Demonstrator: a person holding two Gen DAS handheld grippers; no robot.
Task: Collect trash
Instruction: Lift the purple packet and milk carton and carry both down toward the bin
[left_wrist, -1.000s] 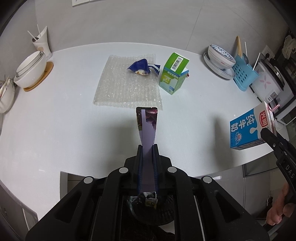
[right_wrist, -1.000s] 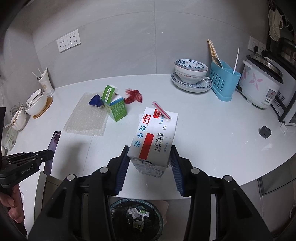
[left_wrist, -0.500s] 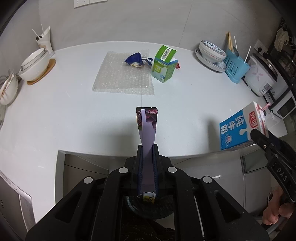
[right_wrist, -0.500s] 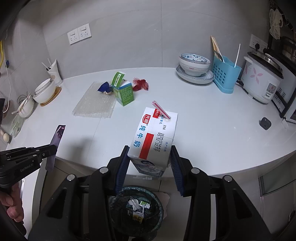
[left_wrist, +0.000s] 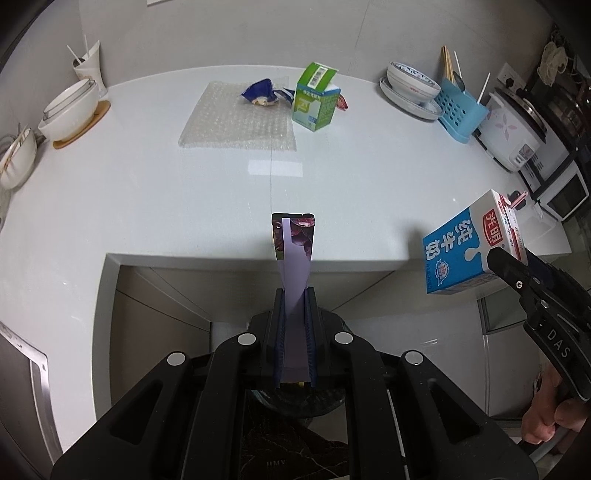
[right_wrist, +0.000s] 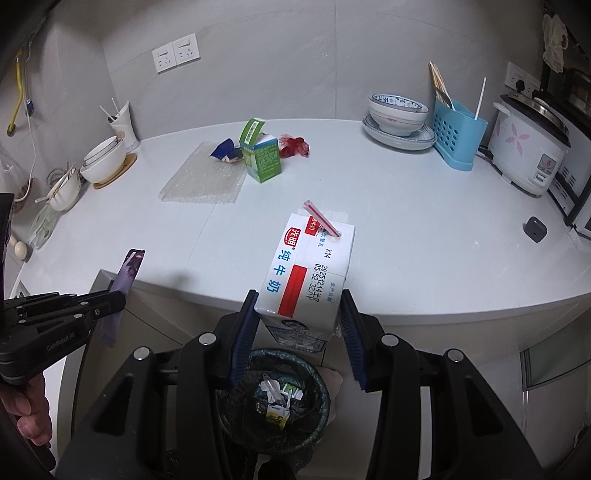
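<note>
My left gripper (left_wrist: 294, 295) is shut on a flat purple wrapper (left_wrist: 294, 254) that sticks up past the counter edge; the same wrapper (right_wrist: 129, 271) shows in the right wrist view. A blue and white milk carton (right_wrist: 308, 269) with a pink straw sits pinched in my right gripper (right_wrist: 297, 314), also seen as the carton (left_wrist: 467, 245) at the right of the left wrist view. Both grippers hang off the counter above a dark trash bin (right_wrist: 273, 398) holding scraps. On the counter lie a bubble wrap sheet (left_wrist: 236, 118), a blue wrapper (left_wrist: 260, 94), a green carton (left_wrist: 314, 99) and a red scrap (right_wrist: 293, 144).
White bowls (right_wrist: 103, 158) and a cup with straws (right_wrist: 123, 122) stand at the counter's left. Stacked bowls on a plate (right_wrist: 397, 114), a blue utensil caddy (right_wrist: 458, 134) and a rice cooker (right_wrist: 528, 147) line the right. A small dark object (right_wrist: 535, 228) lies near the right edge.
Both grippers have drawn back from the counter with their loads. The counter edge now lies ahead of them and the trash bin shows more fully below.
</note>
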